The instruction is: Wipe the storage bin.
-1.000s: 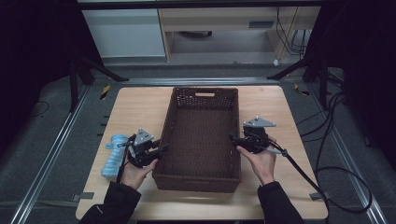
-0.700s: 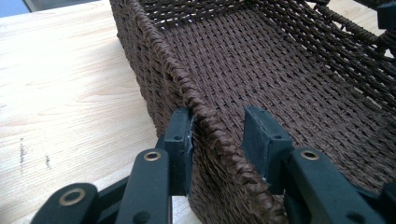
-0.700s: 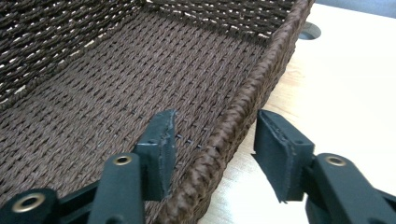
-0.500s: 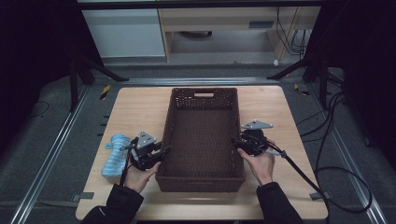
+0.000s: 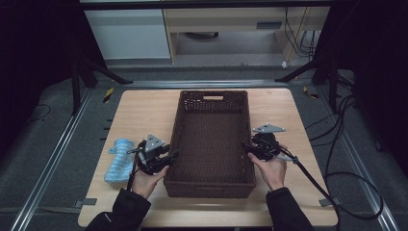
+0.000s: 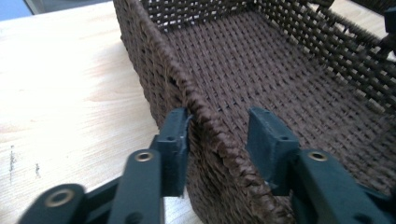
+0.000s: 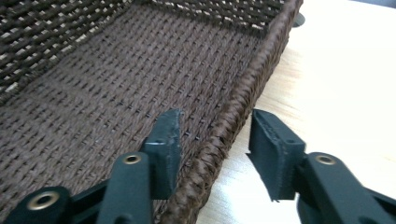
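Our grippers straddle the basket's long rims.
The dark woven wicker basket (image 5: 211, 139) sits mid-desk; left gripper (image 6: 218, 133) and right gripper (image 7: 215, 140) have just been opening, pads loose around each rim.

High view: fixed overhead camera, sitting above the person's side, looking forward and down over the whole wooden surface (image 5: 144, 115) from well back, taking in floor and cabinets beyond.

Left gripper view: camera riding on the left gripper (image 5: 169, 156), looking along its own black fingers (image 6: 173, 140) from very close, facing across the wicker basket (image 6: 261, 65) from its left wall.

Right gripper view: camera riding on the right gripper (image 5: 246, 146), likewise very close, facing across the basket from its right wall (fingers (image 7: 166, 149) rising from the bottom edge).

Shared: all three are showing the basket's woven floor and rim; both gripper views are taking in strips of the surface.
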